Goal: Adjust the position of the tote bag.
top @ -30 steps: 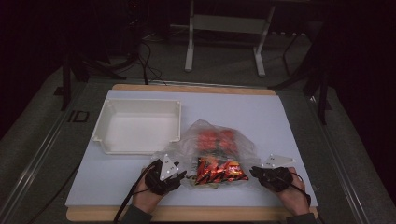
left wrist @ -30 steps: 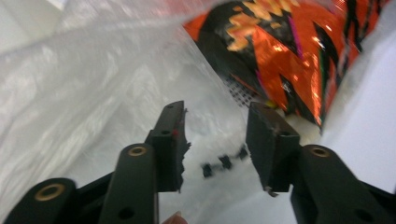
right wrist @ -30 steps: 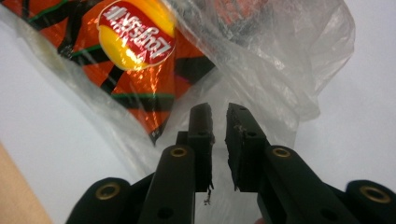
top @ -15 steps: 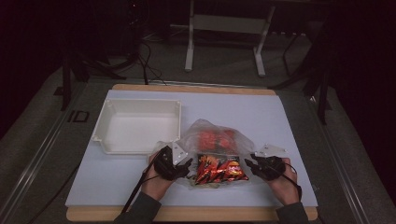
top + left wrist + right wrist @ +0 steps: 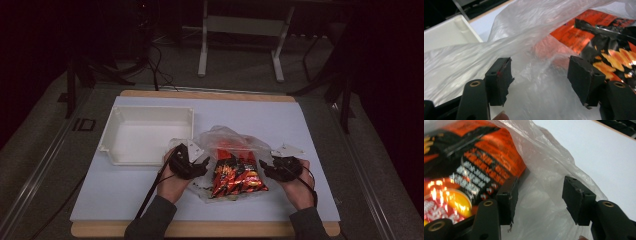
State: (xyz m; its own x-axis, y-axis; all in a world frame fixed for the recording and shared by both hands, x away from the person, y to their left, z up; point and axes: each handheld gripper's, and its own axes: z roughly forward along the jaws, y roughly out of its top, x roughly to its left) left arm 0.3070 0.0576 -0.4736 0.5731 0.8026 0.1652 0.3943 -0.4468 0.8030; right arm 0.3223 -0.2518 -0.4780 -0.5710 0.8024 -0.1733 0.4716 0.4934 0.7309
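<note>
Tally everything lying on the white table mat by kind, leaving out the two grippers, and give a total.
White plastic tray: 1
Clear plastic bag: 1
Orange-and-black snack packets: at least 2, one at the bag's mouth and one deeper inside; the film blurs any more
Total: at least 4

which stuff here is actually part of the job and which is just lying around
In the job:
- clear plastic bag, between the two hands
- orange and black snack packets in and at the mouth of it
- left gripper and right gripper, both open at the bag's sides, jaws just opened

Just lying about:
- white tray, empty, left of the bag
- white table sheet
- stand legs beyond the table
</note>
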